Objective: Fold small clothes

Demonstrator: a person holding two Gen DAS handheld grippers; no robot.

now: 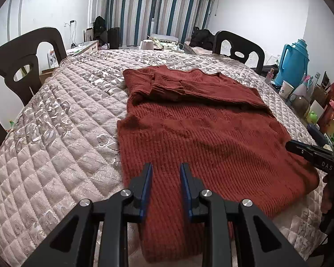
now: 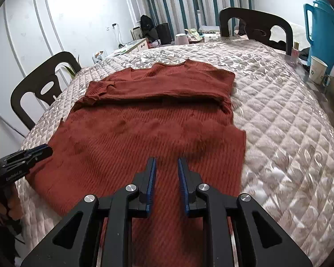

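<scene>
The rust-red sweater (image 1: pixel 211 133) lies flat on the quilted table cover (image 1: pixel 55 133), its upper part folded over. Both the left gripper (image 1: pixel 166 169) and right gripper (image 2: pixel 167 164) hover above its near hem, fingers parted, gripping nothing.

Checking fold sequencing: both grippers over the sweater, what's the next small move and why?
Probably lower both to pinch the near hem: left gripper and right gripper hover open over the red sweater, holding nothing; its sleeves look already folded in.
</scene>
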